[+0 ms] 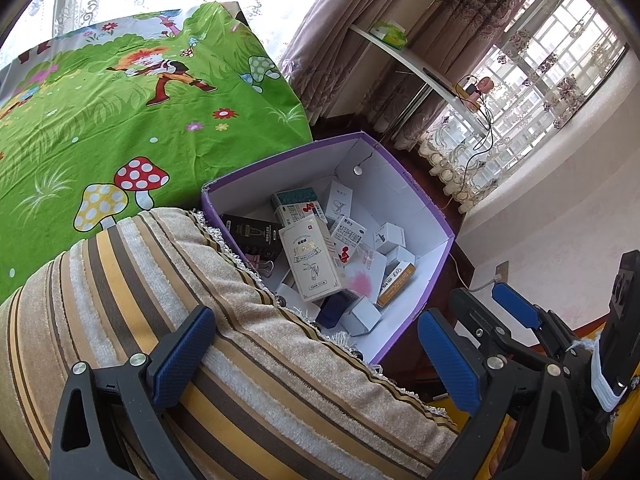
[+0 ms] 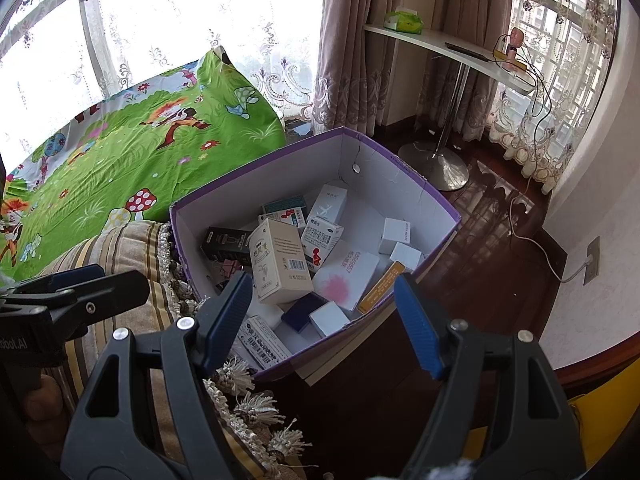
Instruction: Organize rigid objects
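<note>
- The purple-rimmed white cardboard box (image 2: pixel 404 196) sits beside the striped tasselled cushion (image 1: pixel 240 360), so it collects small cartons (image 2: pixel 280 264) in one place.
- The left gripper (image 1: pixel 316 364) hangs over the cushion, jaws apart, empty.
- The right gripper (image 2: pixel 324 320) hovers over the box's near edge, spread wide and holding nothing, likely ready to pick.

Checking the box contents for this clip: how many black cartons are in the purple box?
1. The black carton lies at the left side of the purple box, beside the tall cream carton. A dark navy box lies nearer the front. More could be buried under the pile.
</note>
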`<state>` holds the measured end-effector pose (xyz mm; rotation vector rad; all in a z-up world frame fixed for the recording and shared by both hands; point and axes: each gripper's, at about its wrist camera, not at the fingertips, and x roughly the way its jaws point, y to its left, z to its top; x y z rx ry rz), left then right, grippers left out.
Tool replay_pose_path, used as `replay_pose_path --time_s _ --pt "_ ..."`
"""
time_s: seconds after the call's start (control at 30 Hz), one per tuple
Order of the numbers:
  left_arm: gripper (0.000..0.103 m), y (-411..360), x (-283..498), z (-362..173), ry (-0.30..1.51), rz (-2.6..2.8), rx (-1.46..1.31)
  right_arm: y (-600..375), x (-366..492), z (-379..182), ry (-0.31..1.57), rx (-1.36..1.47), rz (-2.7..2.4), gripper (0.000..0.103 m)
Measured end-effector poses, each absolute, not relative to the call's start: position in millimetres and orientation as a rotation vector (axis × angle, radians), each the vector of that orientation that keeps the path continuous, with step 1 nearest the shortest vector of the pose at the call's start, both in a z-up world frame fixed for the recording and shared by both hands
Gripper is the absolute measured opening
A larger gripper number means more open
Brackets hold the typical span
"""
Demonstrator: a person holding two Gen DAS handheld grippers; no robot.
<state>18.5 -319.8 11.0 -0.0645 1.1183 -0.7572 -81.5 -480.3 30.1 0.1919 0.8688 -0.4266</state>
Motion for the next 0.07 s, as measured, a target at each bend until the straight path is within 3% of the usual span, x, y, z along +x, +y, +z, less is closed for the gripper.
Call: replay_pose_path --time_s 0.07 --pt "0.103 -322.7 18.4 12.3 1.116 -0.771 -0.06 -479.9 -82.1 28.6 0.87 0.194 -0.427 0.076"
